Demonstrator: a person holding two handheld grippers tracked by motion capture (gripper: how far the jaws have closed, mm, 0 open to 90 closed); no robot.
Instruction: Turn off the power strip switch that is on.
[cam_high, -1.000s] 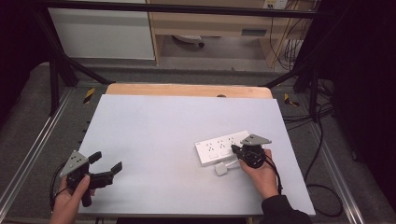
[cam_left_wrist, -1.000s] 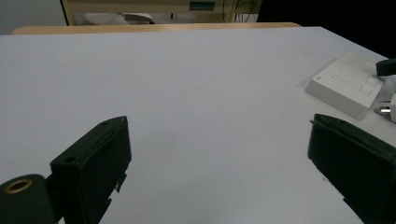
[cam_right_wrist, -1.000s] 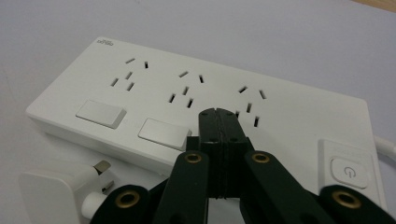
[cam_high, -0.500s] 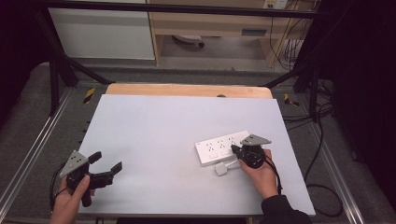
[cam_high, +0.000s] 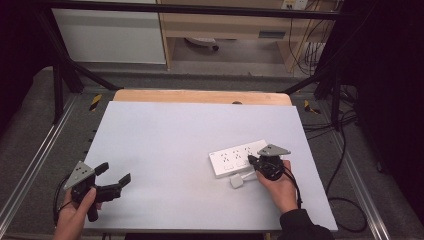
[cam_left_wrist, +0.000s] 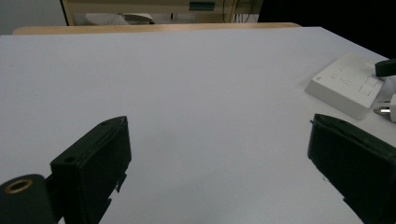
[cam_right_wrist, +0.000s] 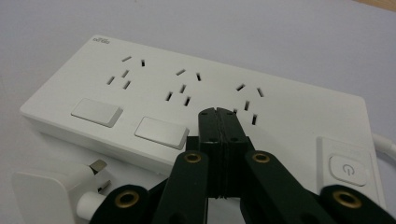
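On the left side of the flat white bench (cam_high: 190, 150), near the front edge, a hand (cam_high: 75, 217) holds the left tool (cam_high: 114, 173), a black gripper with a grey three-cornered plate on top. Its two jaws stand wide apart with nothing between them. In the left gripper view the jaws rise at the two bottom corners, and bare bench top (cam_left_wrist: 196, 93) lies between them.

The middle of the bench is bare. A light wooden strip (cam_high: 200, 96) runs along the far edge.

On the right side lies a long white plastic power strip (cam_high: 235, 157) with rows of plug holes. In the right gripper view it has three sets of holes, two flat grey-white square buttons (cam_right_wrist: 96, 112) on its near side and a round power button (cam_right_wrist: 345, 170) at its right end.

A small white plug (cam_high: 237, 182) lies just in front of the strip. In the right gripper view its metal pins point towards the strip.

The right tool (cam_high: 251, 161), in the other hand (cam_high: 277, 187), sits over the right end of the strip. In the right gripper view (cam_right_wrist: 218, 114) its jaws are pressed tight together with nothing between them, and their tips are over the strip by the third set of holes. I cannot tell if they touch it.
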